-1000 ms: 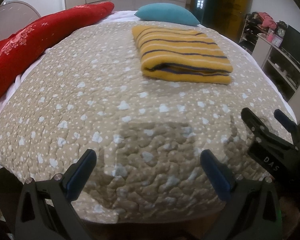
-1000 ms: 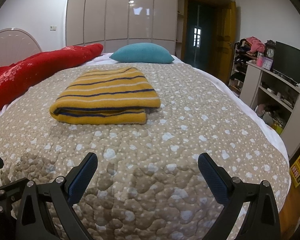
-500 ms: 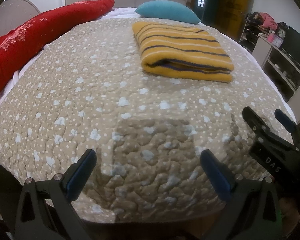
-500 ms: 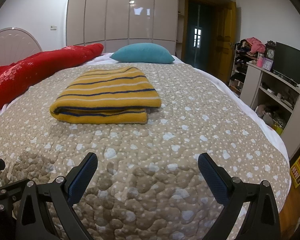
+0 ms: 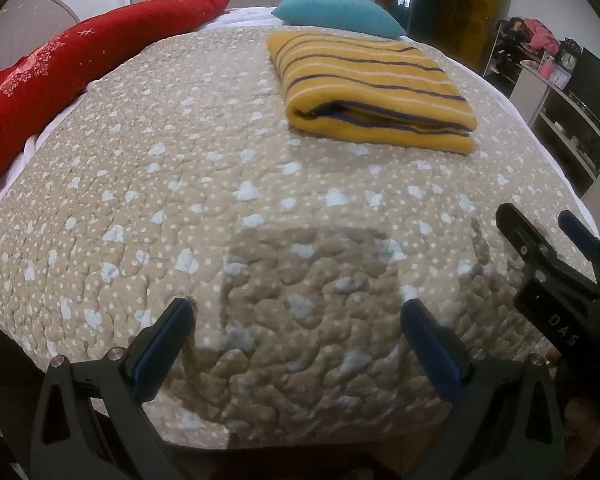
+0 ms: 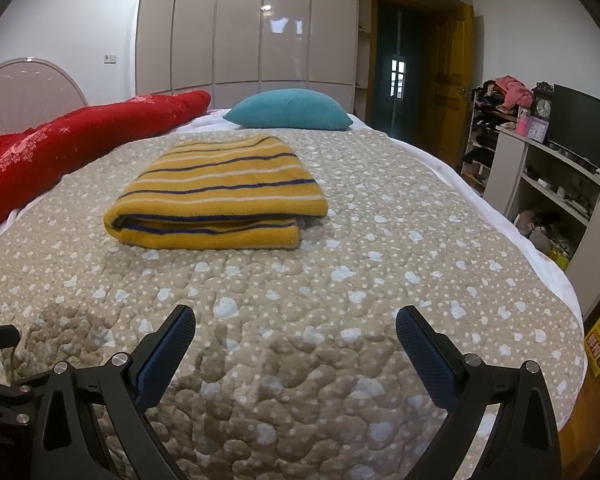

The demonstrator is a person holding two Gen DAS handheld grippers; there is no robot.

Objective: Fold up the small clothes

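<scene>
A yellow garment with dark blue and white stripes (image 5: 370, 88) (image 6: 220, 192) lies folded into a flat rectangle on the beige dotted quilt (image 5: 220, 200) (image 6: 380, 264), its thick folded edge toward me. My left gripper (image 5: 296, 332) hovers open over the quilt's near edge, well short of the garment, with nothing between its blue pads. My right gripper (image 6: 294, 344) is open too and empty, level with the left; it shows at the right in the left wrist view (image 5: 540, 232).
A long red bolster (image 5: 60, 72) (image 6: 80, 140) runs along the left side of the bed. A teal pillow (image 5: 336, 12) (image 6: 288, 110) lies at the far end. White shelves (image 6: 560, 184) with a television stand to the right, past the bed's edge.
The left gripper has tilted and moved a little toward the garment, which now sits larger and lower in its view. The right gripper has hardly moved. Both stayed open.
</scene>
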